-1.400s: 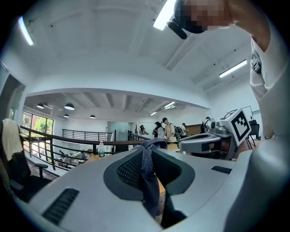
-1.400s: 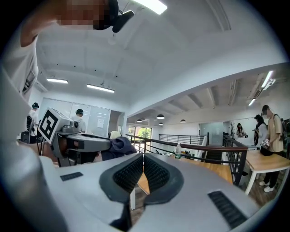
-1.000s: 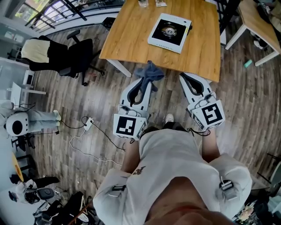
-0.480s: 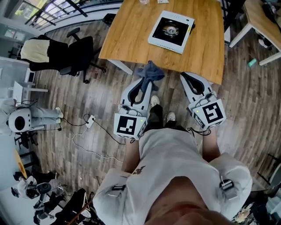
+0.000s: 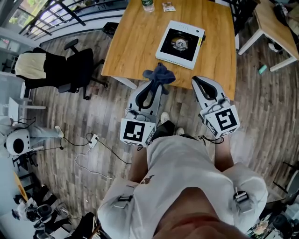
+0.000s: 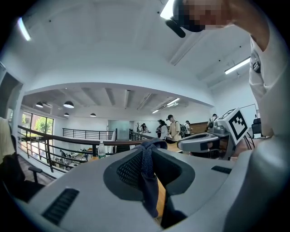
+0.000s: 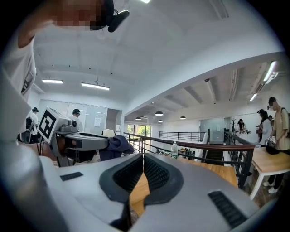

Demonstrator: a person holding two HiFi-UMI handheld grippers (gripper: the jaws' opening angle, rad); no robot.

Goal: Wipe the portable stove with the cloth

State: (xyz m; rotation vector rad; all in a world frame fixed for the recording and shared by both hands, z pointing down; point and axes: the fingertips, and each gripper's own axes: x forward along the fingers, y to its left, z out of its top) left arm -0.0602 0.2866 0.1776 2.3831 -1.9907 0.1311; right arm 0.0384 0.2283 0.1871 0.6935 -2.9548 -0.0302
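Head view: the left gripper (image 5: pixel 157 85) has its jaws clamped on a bunched dark blue cloth (image 5: pixel 160 74), held at the near edge of the wooden table (image 5: pixel 131 42). The right gripper (image 5: pixel 198 82), jaws pressed together on nothing, points at the same edge. The portable stove (image 5: pixel 180 43) lies farther in on the table, apart from both, with only bare tabletop between. A bottle (image 5: pixel 147 3) and a small packet (image 5: pixel 168 6) stand at the far edge; a black office chair (image 5: pixel 70 70) stands left of the table.

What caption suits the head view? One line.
Left gripper holds a blue cloth near the wooden table bearing the portable stove.
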